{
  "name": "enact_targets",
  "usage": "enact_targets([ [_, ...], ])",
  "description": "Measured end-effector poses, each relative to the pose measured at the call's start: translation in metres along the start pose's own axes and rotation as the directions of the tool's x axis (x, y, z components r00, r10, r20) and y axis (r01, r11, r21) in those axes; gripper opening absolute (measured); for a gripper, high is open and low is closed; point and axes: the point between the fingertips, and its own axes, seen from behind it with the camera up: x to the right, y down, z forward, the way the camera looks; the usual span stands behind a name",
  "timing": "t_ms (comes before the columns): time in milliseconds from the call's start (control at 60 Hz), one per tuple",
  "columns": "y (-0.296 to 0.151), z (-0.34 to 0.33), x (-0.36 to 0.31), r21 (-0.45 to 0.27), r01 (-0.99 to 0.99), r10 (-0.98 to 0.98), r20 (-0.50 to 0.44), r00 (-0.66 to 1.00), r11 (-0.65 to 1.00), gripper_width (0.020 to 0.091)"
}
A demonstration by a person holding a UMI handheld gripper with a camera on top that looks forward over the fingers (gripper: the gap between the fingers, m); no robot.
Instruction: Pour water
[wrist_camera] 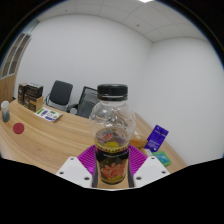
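Note:
A clear plastic bottle (pixel 112 128) with a black cap and an orange-and-black label stands upright between my fingers, above the wooden table (pixel 45 138). My gripper (pixel 111 166) is shut on the bottle, both purple pads (pixel 88 159) pressing against its labelled lower body. The bottle's bottom is hidden below the fingers. Far off at the table's left end stand a small white cup (pixel 4 108) and a small red object (pixel 18 129).
A dark box (pixel 30 96) and a booklet (pixel 48 114) lie at the table's far side. Two grey office chairs (pixel 60 95) stand behind it. A blue packet (pixel 157 138) and a green item (pixel 164 157) rest to the right of the bottle.

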Motion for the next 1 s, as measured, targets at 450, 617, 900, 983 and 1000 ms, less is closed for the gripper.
enact_targets([
  [450, -0.248, -0.033, -0.252, 0.101, 0.845, -0.797, -0.287, 0.531, 0.526, 0.0407],
  [617, -0.257, -0.026, -0.381, 0.092, 0.991, -0.931, -0.343, 0.124, 0.098, 0.0404],
  [900, -0.213, -0.002, -0.473, 0.041, 0.946, -0.903, -0.315, -0.293, -0.321, 0.0402],
  [983, -0.208, -0.001, -0.471, 0.058, 0.96, -0.926, -0.287, -0.246, -0.273, 0.0405],
  [1000, -0.208, -0.001, -0.47, 0.059, 0.964, -0.93, -0.284, -0.233, -0.26, 0.0406],
])
